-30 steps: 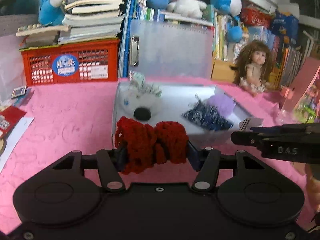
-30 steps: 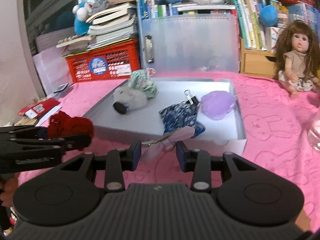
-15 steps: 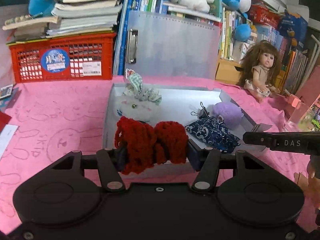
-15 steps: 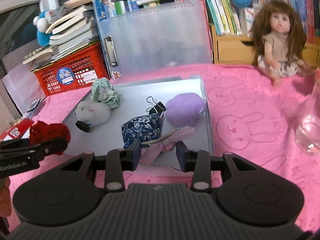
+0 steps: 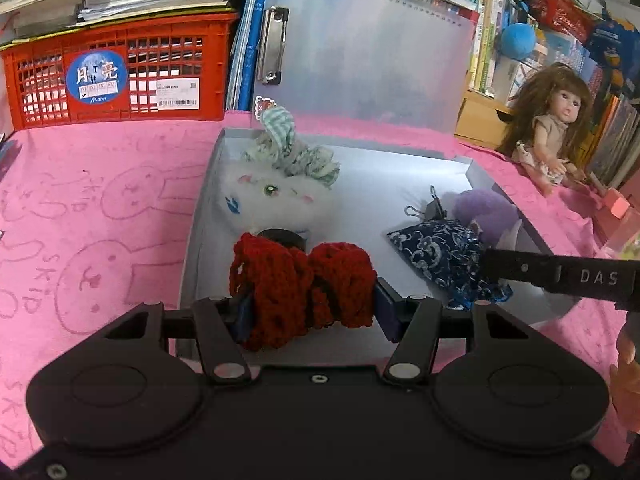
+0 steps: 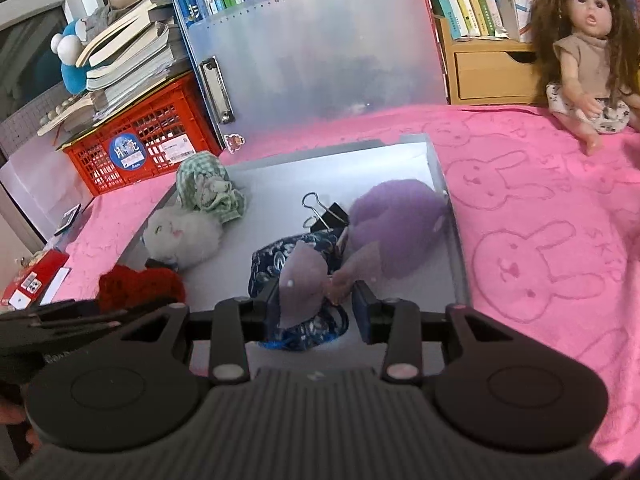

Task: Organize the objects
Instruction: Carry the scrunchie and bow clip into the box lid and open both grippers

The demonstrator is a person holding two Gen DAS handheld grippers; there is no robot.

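Note:
My left gripper [image 5: 312, 306] is shut on a red knitted scrunchie [image 5: 300, 280] and holds it over the near edge of the grey tray [image 5: 200, 216]. My right gripper [image 6: 320, 308] is shut on a pale pink bow [image 6: 320, 276], over the tray's near right part. In the tray lie a white plush [image 6: 184, 236], a green checked scrunchie [image 6: 208, 188], a blue patterned pouch [image 6: 280, 264], a black binder clip [image 6: 324, 212] and a purple plush [image 6: 396, 216]. The red scrunchie also shows at the left of the right wrist view [image 6: 140, 284].
A red crate [image 5: 116, 72] with books on it and a translucent clipboard [image 5: 368, 48] stand behind the tray. A doll [image 6: 584, 52] sits at the back right on the pink cloth [image 6: 540, 220]. Red cards [image 6: 28, 280] lie at the far left.
Both grippers have moved forward over the tray with their loads. The tray and its contents now look closer and larger in both views.

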